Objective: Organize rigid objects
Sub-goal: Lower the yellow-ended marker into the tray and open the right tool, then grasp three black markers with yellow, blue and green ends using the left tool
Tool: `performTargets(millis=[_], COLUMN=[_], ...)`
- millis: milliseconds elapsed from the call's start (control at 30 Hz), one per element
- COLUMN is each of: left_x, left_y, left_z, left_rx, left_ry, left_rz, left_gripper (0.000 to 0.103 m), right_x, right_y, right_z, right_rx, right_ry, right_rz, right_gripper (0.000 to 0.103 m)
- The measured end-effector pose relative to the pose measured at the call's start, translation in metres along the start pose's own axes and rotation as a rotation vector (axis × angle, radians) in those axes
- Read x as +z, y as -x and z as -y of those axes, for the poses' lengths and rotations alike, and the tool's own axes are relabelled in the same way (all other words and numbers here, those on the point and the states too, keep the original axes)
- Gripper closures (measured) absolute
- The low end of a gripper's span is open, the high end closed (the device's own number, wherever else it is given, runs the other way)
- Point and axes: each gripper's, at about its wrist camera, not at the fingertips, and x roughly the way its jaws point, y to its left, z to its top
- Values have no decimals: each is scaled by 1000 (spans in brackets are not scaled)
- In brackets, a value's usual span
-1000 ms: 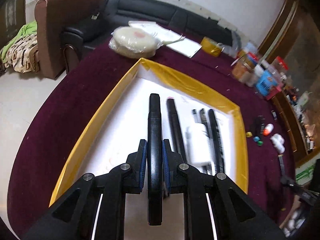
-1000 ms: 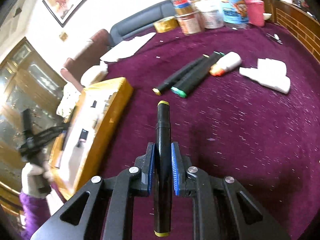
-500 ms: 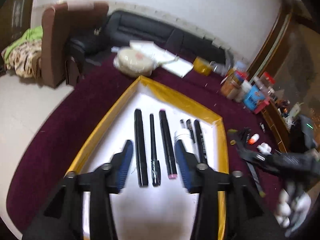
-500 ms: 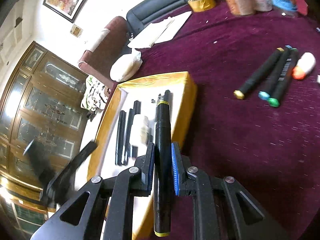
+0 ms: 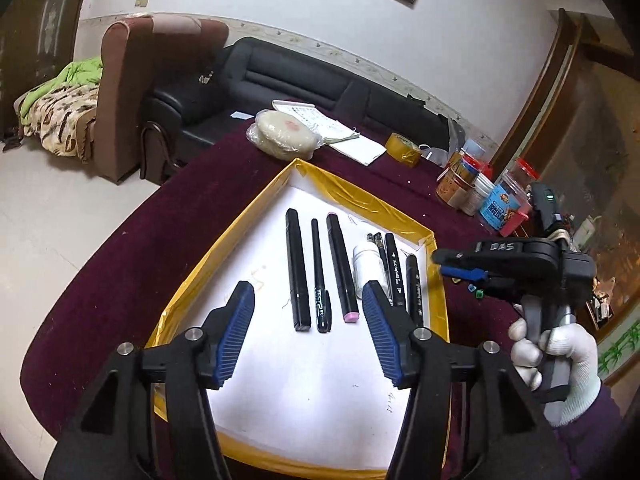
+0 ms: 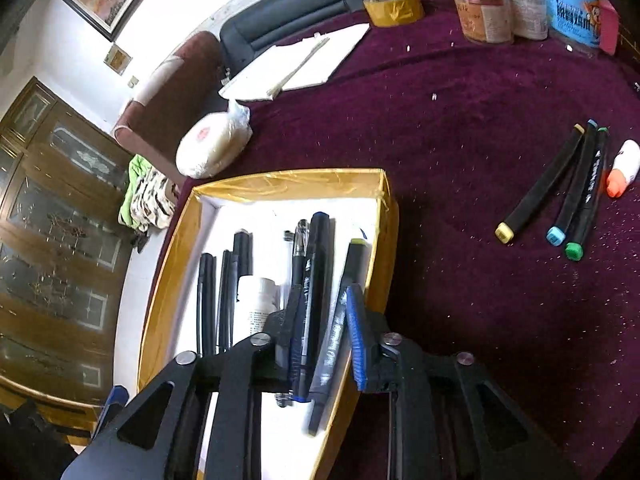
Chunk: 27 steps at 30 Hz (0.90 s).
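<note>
Drop-off step: right gripper (image 6: 320, 332), jaws just opening, is releasing a yellow-capped marker (image 6: 340, 320) along the box's (image 6: 384, 240) right edge; left gripper (image 5: 308, 334) is hanging half-open, empty; the loose markers (image 6: 560, 192) on the cloth are likely calling next.

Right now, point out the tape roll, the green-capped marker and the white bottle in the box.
tape roll (image 6: 394, 7), right wrist view, on its yellow outer band
green-capped marker (image 6: 588, 200), right wrist view, on its black barrel
white bottle (image 5: 367, 266), left wrist view, on its white body

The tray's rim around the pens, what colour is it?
Yellow, glossy like tape; the tray rim shows best in the left wrist view.
</note>
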Motion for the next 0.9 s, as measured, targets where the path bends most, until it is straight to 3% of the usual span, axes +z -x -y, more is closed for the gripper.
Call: performTargets(millis=[67,167,233,300,367,433,467,600,900], left_x=[-2,-5,-6,-7,-7,-8,-9,-20,-47], left_y=[-1,4,7,10,10,8,5,-8,-54], left_z=[2,12,22,34,52,67,77,127,218], left_rx=[2,8,15,13,-3,-15,-25,-72,-83], left_ry=[4,-19,-46,-76,-109,-134,-150,-240,-412], left_rz=[-5,5,19,35,43,35,27,-30,-171], left_gripper=[48,48,48,48,48,48,48,48,48], right_x=[-1,-6,-13,-22,-39,-54,-54,-39,-47], right_y=[11,38,64,90,122,149,155,152,145], right_z=[2,7,14,17,27,51,64,134,228], right_rx=[-1,-16,-60,-110,-193,-278,-304,-294,-298], right_ry=[12,68,115,167,225,225,205,35,-135], right_rz=[22,84,165,276,415,559,582,438,399], right_gripper=[69,69,69,62,19,4,4,5,10])
